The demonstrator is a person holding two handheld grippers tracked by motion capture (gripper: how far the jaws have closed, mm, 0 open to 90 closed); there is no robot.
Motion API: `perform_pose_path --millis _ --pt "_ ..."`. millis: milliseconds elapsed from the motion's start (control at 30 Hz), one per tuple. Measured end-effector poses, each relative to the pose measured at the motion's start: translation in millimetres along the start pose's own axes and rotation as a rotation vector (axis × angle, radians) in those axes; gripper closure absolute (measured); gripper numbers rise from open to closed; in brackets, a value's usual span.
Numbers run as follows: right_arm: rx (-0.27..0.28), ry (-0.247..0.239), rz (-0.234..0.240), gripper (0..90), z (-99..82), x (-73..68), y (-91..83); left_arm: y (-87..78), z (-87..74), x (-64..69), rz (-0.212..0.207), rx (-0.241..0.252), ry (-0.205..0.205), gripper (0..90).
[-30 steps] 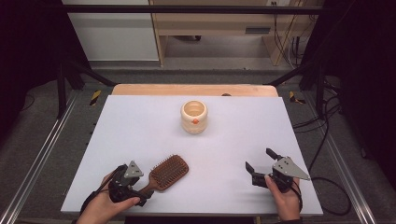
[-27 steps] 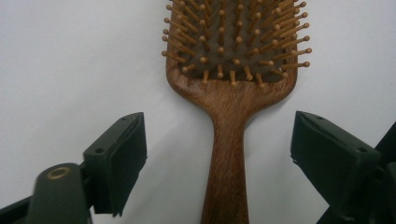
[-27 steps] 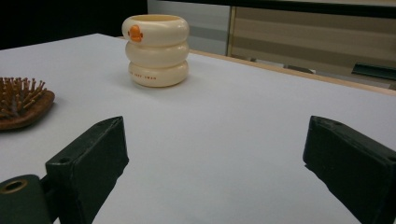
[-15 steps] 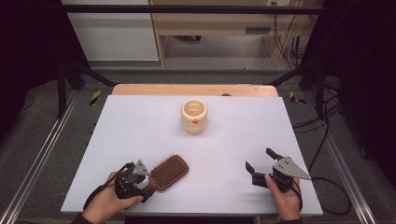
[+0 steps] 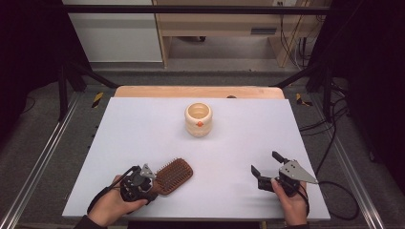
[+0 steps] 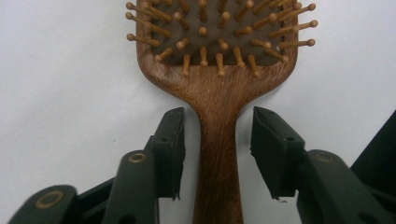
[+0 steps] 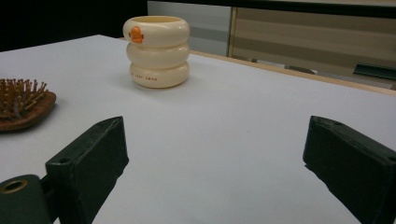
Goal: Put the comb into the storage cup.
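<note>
Advanced, left hand-held gripper [image 6: 217, 154] straddles hairbrush [image 6: 218, 70] handle — untouched; right hand-held gripper [image 7: 215, 163] wide apart.

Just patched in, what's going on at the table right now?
A person works with a hand-held gripper in each hand. The left hand-held gripper straddles the handle of the wooden hairbrush, which lies bristles-up near the table's front edge; its jaws are open, gaps showing on both sides. The right hand-held gripper rests open, holding nothing. A cream ringed cup stands farther back.
</note>
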State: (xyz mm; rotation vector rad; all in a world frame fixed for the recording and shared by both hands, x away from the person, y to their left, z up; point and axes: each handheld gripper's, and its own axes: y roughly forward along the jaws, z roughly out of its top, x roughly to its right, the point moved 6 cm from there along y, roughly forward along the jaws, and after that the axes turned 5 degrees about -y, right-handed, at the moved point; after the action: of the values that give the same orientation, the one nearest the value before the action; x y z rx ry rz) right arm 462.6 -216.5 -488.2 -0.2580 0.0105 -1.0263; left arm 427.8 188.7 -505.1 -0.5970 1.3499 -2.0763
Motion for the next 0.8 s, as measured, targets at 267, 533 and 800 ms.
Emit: perform_pose_path --millis 267,533,800 --pt "-0.001 -0.001 0.001 6.7 -0.1 -0.1 0.2 1.2 1.2 -0.6 0.013 -0.034 0.012 64.0" --pt "-0.001 0.0 0.001 6.6 -0.2 -0.4 0.2 3.1 3.3 3.3 0.036 -0.053 0.062 68.1" --pt "-0.003 -0.001 0.004 6.7 -0.6 -1.2 1.3 4.2 4.8 4.2 0.04 -0.07 0.058 71.0"
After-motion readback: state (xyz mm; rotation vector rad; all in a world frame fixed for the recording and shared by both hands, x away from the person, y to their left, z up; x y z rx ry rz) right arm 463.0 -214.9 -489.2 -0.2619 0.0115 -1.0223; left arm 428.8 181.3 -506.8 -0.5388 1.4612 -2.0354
